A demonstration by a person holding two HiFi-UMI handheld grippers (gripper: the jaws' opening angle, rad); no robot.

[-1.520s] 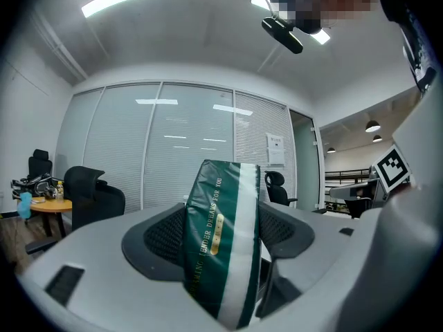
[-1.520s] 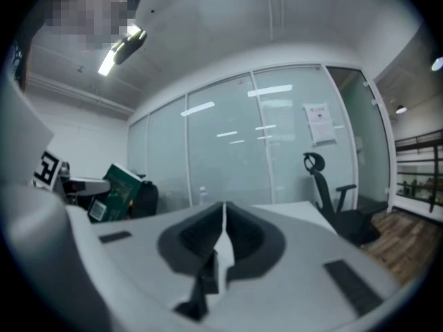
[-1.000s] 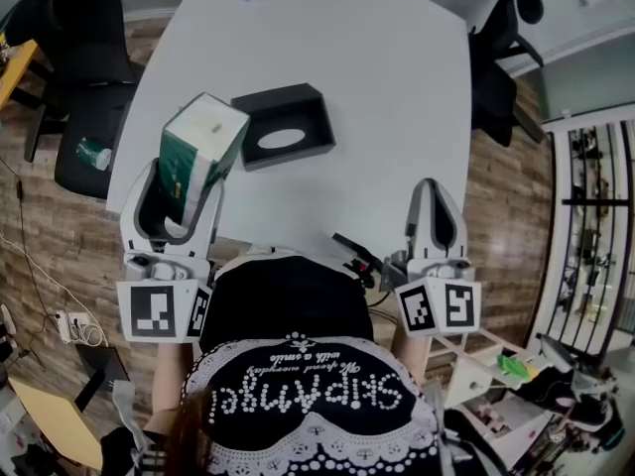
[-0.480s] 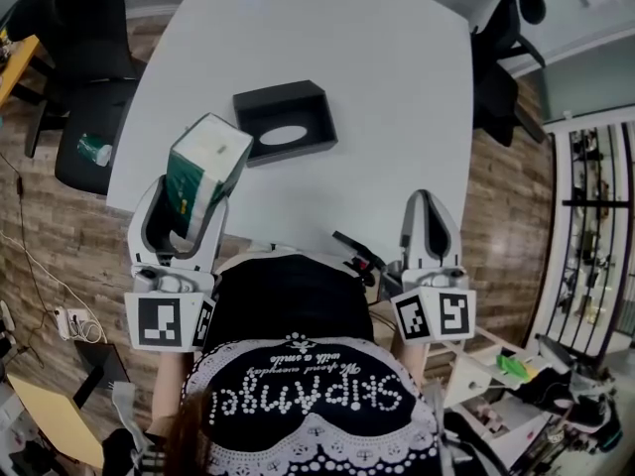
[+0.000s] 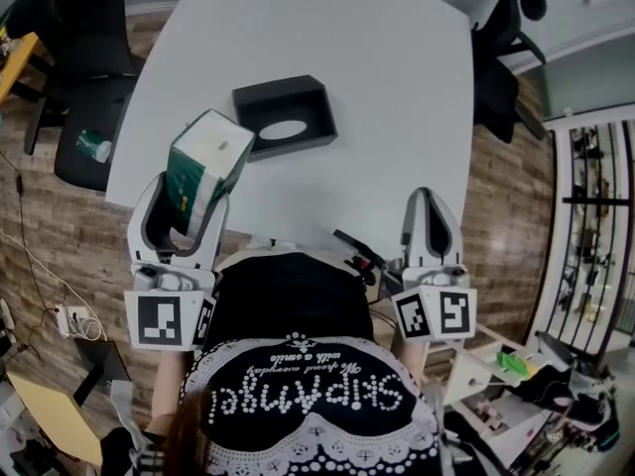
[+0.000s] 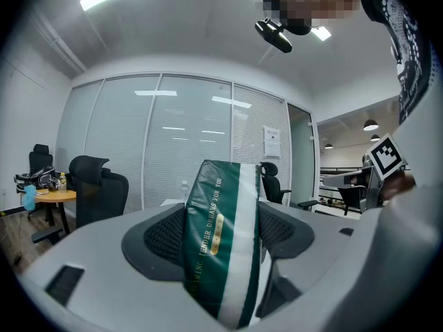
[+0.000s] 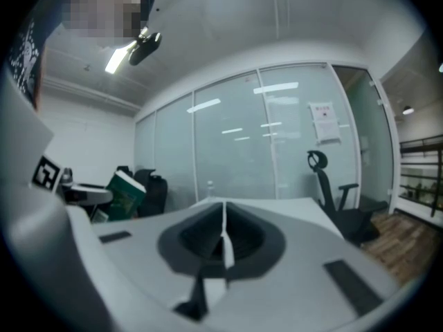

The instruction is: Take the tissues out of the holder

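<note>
Tissue pack out of holder, clamped in left tool.
Left tool [image 5: 189, 190] has its jaws closed on the green tissue pack [image 5: 206, 159]; the pack sits tilted, raised over the near edge of the white bench [image 5: 397, 87]. The black holder [image 5: 283, 122] lies on the bench ahead of this tool and slightly to its right, apart from the pack, oval opening up. Right tool [image 5: 429, 206] hovers well right of the holder, jaws pressed together, nothing between them.

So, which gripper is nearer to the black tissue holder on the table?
Left. The left gripper, shut on the green tissue pack, is close to the holder, toward the person and to its left. The right gripper, jaws together, is farther off, at the table's near edge.
</note>
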